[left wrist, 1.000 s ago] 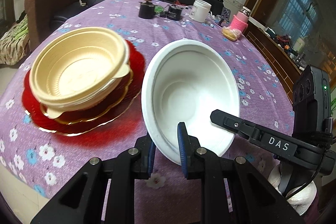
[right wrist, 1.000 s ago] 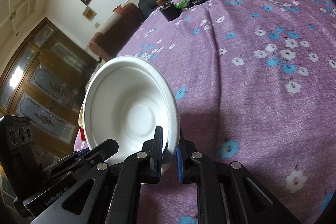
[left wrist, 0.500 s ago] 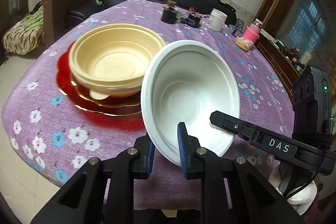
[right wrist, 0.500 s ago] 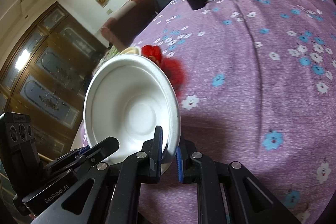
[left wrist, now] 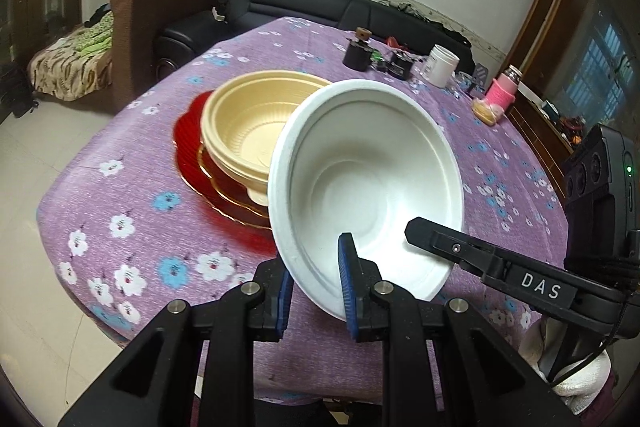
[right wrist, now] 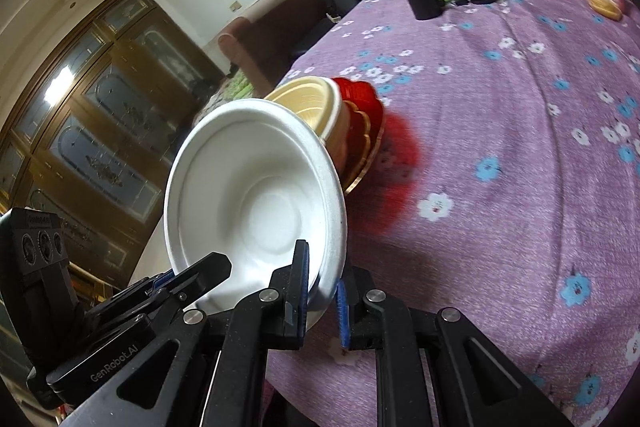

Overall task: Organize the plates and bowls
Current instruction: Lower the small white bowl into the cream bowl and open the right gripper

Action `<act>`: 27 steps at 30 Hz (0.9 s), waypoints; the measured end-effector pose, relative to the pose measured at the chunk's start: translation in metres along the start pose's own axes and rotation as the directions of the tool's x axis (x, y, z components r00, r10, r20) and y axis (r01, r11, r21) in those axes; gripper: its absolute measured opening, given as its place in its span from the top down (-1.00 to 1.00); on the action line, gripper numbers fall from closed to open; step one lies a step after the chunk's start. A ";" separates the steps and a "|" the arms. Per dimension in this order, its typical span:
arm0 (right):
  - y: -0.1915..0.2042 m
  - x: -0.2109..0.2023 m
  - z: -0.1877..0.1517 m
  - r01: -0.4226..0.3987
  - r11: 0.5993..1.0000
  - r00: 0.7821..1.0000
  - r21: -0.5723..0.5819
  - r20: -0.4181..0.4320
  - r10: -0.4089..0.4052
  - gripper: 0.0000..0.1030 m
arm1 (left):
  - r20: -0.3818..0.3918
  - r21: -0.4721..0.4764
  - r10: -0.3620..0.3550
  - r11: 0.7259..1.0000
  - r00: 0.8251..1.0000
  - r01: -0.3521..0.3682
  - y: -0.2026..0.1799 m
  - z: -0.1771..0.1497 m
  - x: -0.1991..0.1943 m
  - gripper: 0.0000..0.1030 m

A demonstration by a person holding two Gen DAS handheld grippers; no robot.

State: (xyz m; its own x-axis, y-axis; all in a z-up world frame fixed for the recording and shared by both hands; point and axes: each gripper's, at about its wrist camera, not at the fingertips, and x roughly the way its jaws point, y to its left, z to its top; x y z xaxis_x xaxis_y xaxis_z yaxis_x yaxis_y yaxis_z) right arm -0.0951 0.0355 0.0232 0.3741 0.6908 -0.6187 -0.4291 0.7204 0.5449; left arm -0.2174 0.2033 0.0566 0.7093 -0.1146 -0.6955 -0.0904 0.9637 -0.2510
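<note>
- Left claw (left wrist: 316,285) and right claw (right wrist: 322,297) both pinched the near rim of one tilted white bowl (left wrist: 366,187), held above the worktop's (right wrist: 520,147) near edge.
- Beyond it, a beige bowl (left wrist: 248,125) sat on red plates (left wrist: 188,131); purple cloth lay bare rightward.
- Readable lettering: "DAS", "GenRobot.AI".

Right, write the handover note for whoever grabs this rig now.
Left hand-held gripper: shut on the white bowl, clamping its near rim.
Right hand-held gripper: shut on the same bowl's rim, beside the left one.
The bowl is tilted and held in the air above the purple floral tablecloth.
Done: yellow bowl sits on the stacked red plates.
Left: probably nest the white bowl in the yellow one, then release.
</note>
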 end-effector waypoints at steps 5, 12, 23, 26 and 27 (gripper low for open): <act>0.007 0.001 0.002 -0.014 1.000 1.000 -0.014 0.000 0.014 0.73 | 0.006 -0.010 0.007 1.000 1.000 -0.007 0.004 0.003 -0.002 0.63; 0.016 0.000 0.007 -0.030 0.999 1.000 -0.034 0.005 0.030 0.73 | 0.037 0.006 0.025 1.000 0.999 -0.025 0.005 0.010 -0.012 0.63; 0.037 0.001 0.035 -0.013 0.995 0.999 -0.097 0.039 0.017 0.71 | 0.079 0.024 0.085 0.996 0.993 -0.087 0.008 0.041 -0.008 0.60; 0.041 0.004 0.042 -0.005 0.994 0.999 -0.109 0.048 0.010 0.71 | 0.086 0.022 0.091 0.995 0.992 -0.094 0.010 0.051 -0.005 0.58; 0.042 0.005 0.045 -0.004 0.994 0.999 -0.111 0.050 0.009 0.70 | 0.087 0.023 0.093 0.995 0.992 -0.095 0.011 0.053 -0.005 0.57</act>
State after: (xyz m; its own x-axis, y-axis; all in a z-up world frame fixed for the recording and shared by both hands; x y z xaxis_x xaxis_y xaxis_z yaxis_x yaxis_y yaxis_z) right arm -0.0741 0.0714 0.0685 0.4108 0.6997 -0.5845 -0.5190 0.7065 0.4811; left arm -0.1844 0.2269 0.0929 0.7561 -0.0031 -0.6544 -0.1416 0.9755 -0.1682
